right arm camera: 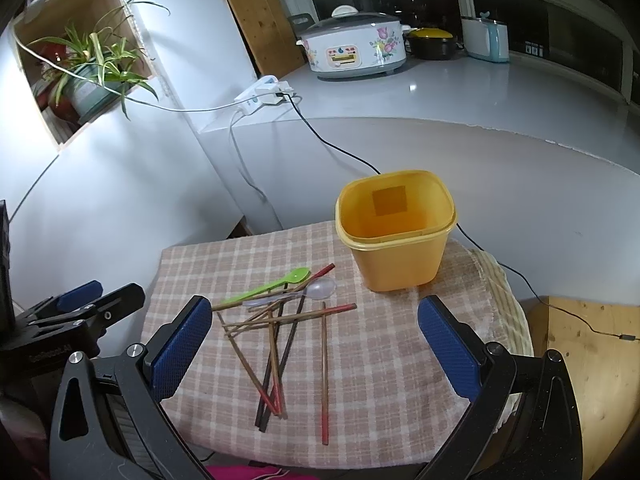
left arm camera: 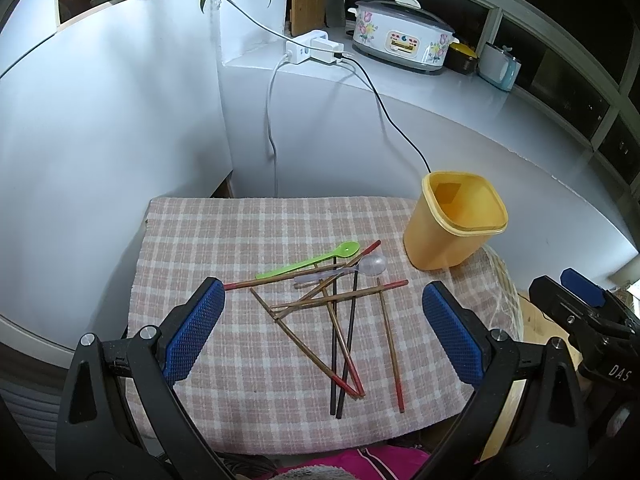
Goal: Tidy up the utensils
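Hovering over the checked cloth (left arm camera: 240, 232) on the counter, we hold the left tongs (left arm camera: 324, 312) and right tongs (right arm camera: 316, 332) spread wide and empty. At the cloth's far right corner stands the yellow tub (left arm camera: 452, 224), upright and empty. Near it, mid-cloth, chopsticks (left arm camera: 340, 328) lie crossed in a heap, touching a green spoon (left arm camera: 316, 261) and a clear spoon (left arm camera: 360, 267).

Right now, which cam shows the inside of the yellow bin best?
Right wrist: the yellow bin sits near centre, its mouth facing the camera and its inner walls visible. Left wrist shows it off right, tilted, with less interior.
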`<state>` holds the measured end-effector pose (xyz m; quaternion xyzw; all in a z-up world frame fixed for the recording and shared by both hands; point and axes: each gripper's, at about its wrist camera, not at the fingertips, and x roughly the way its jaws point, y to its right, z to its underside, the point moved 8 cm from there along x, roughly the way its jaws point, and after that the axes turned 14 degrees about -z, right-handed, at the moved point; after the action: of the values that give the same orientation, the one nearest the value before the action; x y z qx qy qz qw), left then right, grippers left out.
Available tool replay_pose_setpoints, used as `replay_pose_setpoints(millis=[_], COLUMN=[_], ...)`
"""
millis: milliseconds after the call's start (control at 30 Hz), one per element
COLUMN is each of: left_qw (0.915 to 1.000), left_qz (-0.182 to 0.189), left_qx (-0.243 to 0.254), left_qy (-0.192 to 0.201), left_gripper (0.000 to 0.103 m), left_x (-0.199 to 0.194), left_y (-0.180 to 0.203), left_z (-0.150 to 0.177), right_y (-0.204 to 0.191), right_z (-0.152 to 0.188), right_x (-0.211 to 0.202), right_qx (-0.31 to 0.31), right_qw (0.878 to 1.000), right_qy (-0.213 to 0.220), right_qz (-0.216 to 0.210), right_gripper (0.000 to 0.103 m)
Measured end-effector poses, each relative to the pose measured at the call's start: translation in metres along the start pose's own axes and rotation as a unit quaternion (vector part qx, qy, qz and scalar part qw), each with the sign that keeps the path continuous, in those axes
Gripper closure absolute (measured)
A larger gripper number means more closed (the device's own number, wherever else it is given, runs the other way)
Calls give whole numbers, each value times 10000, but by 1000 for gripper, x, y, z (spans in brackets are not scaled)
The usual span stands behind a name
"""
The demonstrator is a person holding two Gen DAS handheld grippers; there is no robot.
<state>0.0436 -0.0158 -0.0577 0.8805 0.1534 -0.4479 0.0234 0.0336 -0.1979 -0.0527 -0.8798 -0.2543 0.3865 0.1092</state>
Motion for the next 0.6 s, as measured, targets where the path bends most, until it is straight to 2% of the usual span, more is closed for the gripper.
replay_pose_setpoints(millis=[600], left_qw=[10000], left_qz=[30], left_qx=[-37], left_qy=[-3], left_gripper=[2], left_x=[0], left_y=[1], left_z=[1], right_y=[-5], right_z=[-3], right_x=[6], right_qx=[51], right_qw=[9995], right_qy=[-63], right_qz=[-308], right_gripper=[1])
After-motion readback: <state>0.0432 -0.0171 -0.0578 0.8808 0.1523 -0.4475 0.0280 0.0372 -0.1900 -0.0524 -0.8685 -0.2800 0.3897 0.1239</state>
